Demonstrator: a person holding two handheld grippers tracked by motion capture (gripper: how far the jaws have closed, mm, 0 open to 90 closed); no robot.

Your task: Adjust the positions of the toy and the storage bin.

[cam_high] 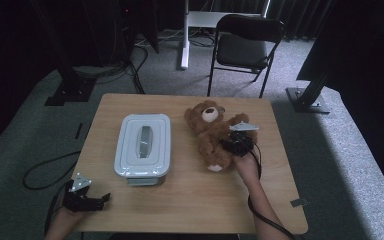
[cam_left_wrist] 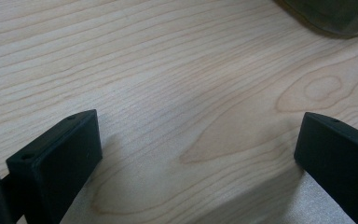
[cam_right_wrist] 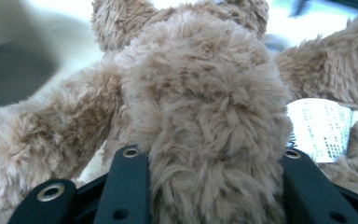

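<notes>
- The teddy bear lies on its back on the right half of the wooden table, head toward the far edge, pale foot soles toward the person.
- The right gripper sits at the bear's right flank, level with its lower body, with the grey three-cornered plate on top catching the light.
- In the right gripper view, a thick roll of brown fur fills the space between the two black jaws, which stand on either side of it and press against the plush; the jaws are fairly wide apart because the limb or body part between them is bulky.
- Which part of the bear is clamped is hard to tell from that close; it looks like a leg or the lower belly.
- A white printed label shows beside the gripped fur, on the right of that view.
- The grey lidded container stands just left of the bear, near but not touching it, its lid on and a handle recess in the middle.
- The left gripper rests low at the near left corner of the table, well apart from the container and the bear.
- In the left gripper view, its jaws stand wide apart over bare wood grain, holding nothing.
- A black folding chair stands on the carpet beyond the table.
</notes>
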